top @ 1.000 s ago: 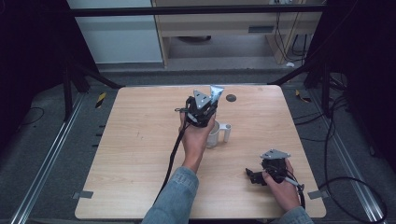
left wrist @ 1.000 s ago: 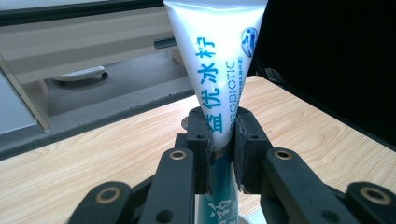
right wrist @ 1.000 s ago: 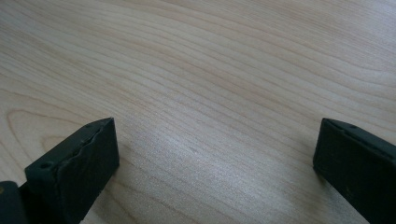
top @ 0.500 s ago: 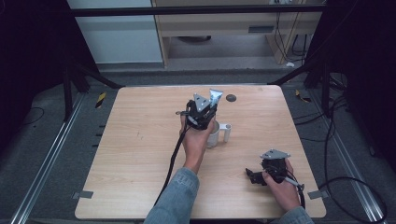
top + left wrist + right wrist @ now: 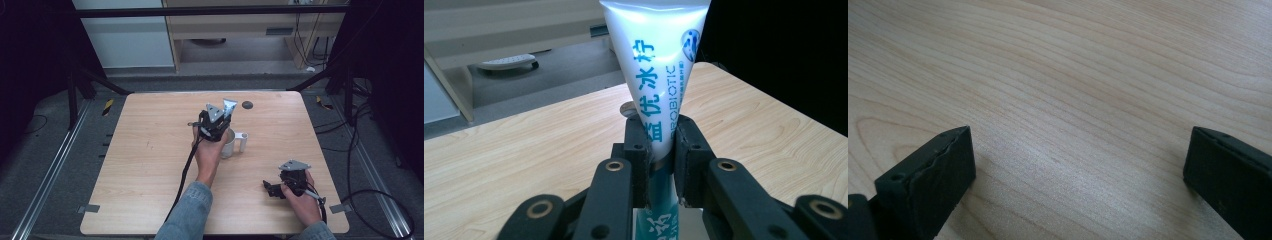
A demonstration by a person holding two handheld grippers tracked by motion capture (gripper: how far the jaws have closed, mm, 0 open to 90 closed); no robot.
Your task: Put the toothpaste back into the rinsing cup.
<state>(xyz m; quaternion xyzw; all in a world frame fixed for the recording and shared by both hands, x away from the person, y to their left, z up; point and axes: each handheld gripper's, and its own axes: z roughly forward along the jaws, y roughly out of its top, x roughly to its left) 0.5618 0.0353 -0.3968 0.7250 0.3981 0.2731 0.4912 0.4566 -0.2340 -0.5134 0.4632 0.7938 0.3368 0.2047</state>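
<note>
Toothpaste tube (image 5: 659,95) is being pinched upright by the left gripper (image 5: 663,165), just above the white mug (image 5: 229,142) at mid-table.
Lowering it straight, cap end first, seems wisest; the cap is hiding below the jaws, while the right gripper (image 5: 274,189) is resting wide apart, holding nothing.

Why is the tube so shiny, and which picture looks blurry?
In the left gripper view, light glares off the top of the white tube, washing it out; its blue letters stay sharp. In the right gripper view, the near black claw tips look soft while the wood table grain is crisp. The high view is dim around the table, with dark corners.
</note>
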